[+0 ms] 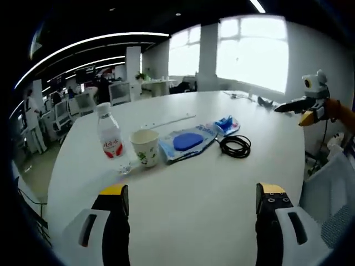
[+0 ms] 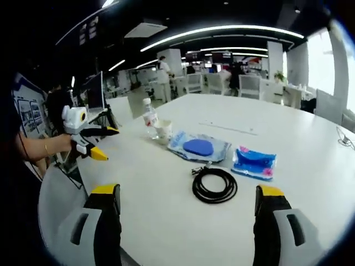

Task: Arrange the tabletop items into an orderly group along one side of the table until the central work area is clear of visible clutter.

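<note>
Tabletop stock as I read it from the left gripper view, left to right:

- Water bottle [image 1: 109,133], upright, capped. Top-heavy; a sideways nudge could topple it.
- Paper cup [image 1: 145,147], just beside it. Light, open-topped; a hard squeeze may crush it.
- Clear pouch with blue pad [image 1: 187,142], flat. Slick film could slip my jaws.
- Small blue packet [image 1: 227,124], touching the pouch.
- Black cable coil [image 1: 235,146]. May unwind if lifted by one loop.

My left gripper [image 1: 193,200] and right gripper [image 2: 186,204]: both held apart, empty, short of everything.
</note>
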A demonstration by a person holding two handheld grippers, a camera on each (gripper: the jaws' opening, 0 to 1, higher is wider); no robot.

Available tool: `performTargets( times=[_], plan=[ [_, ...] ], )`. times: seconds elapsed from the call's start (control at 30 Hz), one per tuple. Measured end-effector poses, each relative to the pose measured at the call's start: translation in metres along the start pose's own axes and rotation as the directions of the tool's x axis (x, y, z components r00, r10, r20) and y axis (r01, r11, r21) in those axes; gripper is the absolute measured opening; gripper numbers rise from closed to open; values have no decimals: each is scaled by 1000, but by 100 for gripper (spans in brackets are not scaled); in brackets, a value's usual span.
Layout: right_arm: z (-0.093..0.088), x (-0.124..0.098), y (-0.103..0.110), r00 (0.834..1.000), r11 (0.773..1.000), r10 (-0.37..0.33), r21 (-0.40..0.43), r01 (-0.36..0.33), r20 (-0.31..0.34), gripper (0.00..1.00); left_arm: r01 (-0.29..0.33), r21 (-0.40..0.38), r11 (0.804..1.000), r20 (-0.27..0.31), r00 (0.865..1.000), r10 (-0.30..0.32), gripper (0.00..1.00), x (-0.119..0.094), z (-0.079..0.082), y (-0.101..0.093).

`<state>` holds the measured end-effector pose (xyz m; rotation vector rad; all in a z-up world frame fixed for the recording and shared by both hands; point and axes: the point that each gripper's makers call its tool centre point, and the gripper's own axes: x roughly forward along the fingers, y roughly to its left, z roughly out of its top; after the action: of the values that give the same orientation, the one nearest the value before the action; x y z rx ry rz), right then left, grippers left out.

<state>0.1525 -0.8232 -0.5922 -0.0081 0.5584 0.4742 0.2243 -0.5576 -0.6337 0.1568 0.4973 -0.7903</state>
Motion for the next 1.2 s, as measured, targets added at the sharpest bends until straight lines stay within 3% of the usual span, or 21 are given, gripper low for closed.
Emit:
performTargets(
  times=[0.4,0.83,1.2],
  plan=[
    [-20,-24,6,1000,1000,-16,3,16,-12,100,-17,-53,998,25,1000,19,95,-32,-1,-6],
    [-38,-29,-1,999,999,-33,-41,33,-19,100,-36,-61,997,-12,999,35,94,-36,-12,-15],
    [-47,-32,-15,998,998,-64,-27,63,-19,100,-69,-71,995,-23,997,68,94,-33,-16,-16]
  ],
)
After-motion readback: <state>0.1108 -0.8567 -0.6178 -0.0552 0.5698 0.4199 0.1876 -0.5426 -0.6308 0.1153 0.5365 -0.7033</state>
